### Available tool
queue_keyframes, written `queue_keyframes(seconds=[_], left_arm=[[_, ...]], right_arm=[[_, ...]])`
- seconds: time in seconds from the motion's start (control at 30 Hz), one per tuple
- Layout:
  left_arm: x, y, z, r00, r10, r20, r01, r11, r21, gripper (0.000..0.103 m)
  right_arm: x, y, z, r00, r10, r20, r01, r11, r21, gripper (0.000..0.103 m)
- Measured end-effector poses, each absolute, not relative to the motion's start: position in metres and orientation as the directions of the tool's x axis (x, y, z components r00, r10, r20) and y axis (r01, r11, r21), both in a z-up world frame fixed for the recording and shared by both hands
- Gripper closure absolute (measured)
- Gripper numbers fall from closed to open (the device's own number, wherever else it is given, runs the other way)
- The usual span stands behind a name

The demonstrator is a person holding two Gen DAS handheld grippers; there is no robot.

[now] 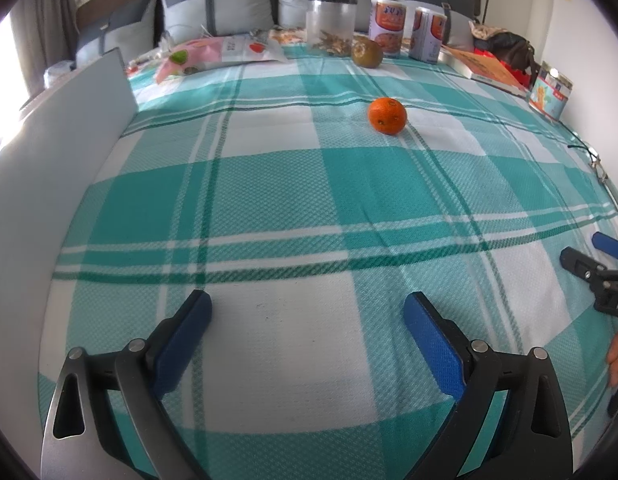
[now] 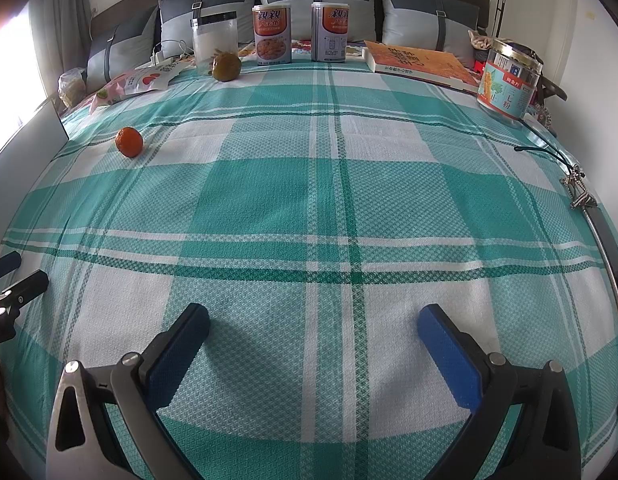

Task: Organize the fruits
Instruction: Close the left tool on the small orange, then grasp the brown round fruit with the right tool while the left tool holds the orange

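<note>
Nearest the cameras, the left gripper [image 1: 307, 316] and the right gripper [image 2: 313, 330] both hang just over the near end of the checked blanket [image 2: 269, 200], each with its blue pads spread wide and nothing between them. Farther out, left of the middle, the orange [image 1: 387, 115] sits alone on a white square, well apart from either gripper. Beyond it, at the far edge by the clear jar [image 1: 331, 20], lies a duller green-brown fruit [image 1: 367, 52], with two cans [image 2: 271, 35] to its right, a book [image 2: 421, 65] farther right, and snack packets [image 1: 213, 54] at the far left.

The orange looks light and firm, with a slightly yielding, dimpled peel that should give the pads fair purchase. Being round, it is likely to roll on the soft bedding if nudged from one side, so the hold belongs across its widest middle, both pads level and squeezing gently. The green-brown fruit would probably want the same treatment
</note>
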State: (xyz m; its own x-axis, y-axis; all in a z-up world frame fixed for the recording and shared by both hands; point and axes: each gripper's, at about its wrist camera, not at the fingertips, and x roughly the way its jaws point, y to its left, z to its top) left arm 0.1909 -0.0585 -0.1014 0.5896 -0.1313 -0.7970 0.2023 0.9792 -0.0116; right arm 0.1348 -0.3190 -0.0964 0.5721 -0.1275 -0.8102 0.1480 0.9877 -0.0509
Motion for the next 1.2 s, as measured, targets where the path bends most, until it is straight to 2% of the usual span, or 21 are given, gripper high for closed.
queue_keyframes(seconds=[0.17, 0.3, 0.4, 0.43, 0.47, 0.5, 0.77, 1.0, 1.1, 1.17, 1.2], left_arm=[[0.246, -0.091, -0.073, 0.588, -0.249, -0.769, 0.264, 0.958, -0.108, 0.006], [0.297, -0.129, -0.063, 0.592, -0.271, -0.759, 0.287, 0.951, -0.115, 0.007], [0.315, -0.143, -0.073, 0.590, -0.228, -0.774, 0.274, 0.959, -0.073, 0.011], [0.318, -0.143, -0.079, 0.580, -0.227, -0.782, 0.268, 0.960, -0.080, 0.035], [0.321, -0.142, -0.083, 0.560, -0.231, -0.795, 0.264, 0.960, -0.092, 0.073], [0.322, -0.139, -0.089, 0.536, -0.234, -0.811, 0.258, 0.960, -0.106, 0.072], [0.259, -0.086, -0.065, 0.600, -0.307, -0.739, 0.292, 0.944, -0.156, 0.073], [0.206, -0.037, -0.086, 0.591, -0.230, -0.773, 0.247, 0.964, -0.098, 0.069], [0.200, -0.025, -0.095, 0.632, -0.191, -0.751, 0.198, 0.977, -0.082, 0.051], [0.201, -0.027, -0.097, 0.628, -0.157, -0.762, 0.181, 0.982, -0.053, 0.016], [0.204, -0.030, -0.098, 0.623, -0.126, -0.772, 0.170, 0.985, -0.024, 0.012]], right_arm=[[0.135, -0.319, -0.096, 0.572, -0.127, -0.810, 0.148, 0.988, -0.051, 0.000], [0.135, -0.319, -0.096, 0.572, -0.127, -0.810, 0.148, 0.988, -0.051, 0.000], [0.135, -0.319, -0.096, 0.572, -0.127, -0.810, 0.148, 0.988, -0.051, 0.000], [0.135, -0.319, -0.097, 0.572, -0.127, -0.810, 0.148, 0.988, -0.051, 0.000], [0.135, -0.319, -0.097, 0.572, -0.127, -0.810, 0.148, 0.988, -0.051, 0.000], [0.135, -0.319, -0.096, 0.572, -0.127, -0.810, 0.148, 0.988, -0.051, 0.000], [0.135, -0.319, -0.096, 0.572, -0.127, -0.810, 0.149, 0.988, -0.050, 0.000], [0.135, -0.319, -0.096, 0.572, -0.127, -0.810, 0.149, 0.988, -0.050, 0.000], [0.135, -0.319, -0.096, 0.572, -0.127, -0.810, 0.149, 0.988, -0.050, 0.000], [0.135, -0.319, -0.097, 0.572, -0.127, -0.810, 0.149, 0.988, -0.050, 0.000], [0.135, -0.319, -0.096, 0.572, -0.127, -0.810, 0.149, 0.988, -0.050, 0.000]])
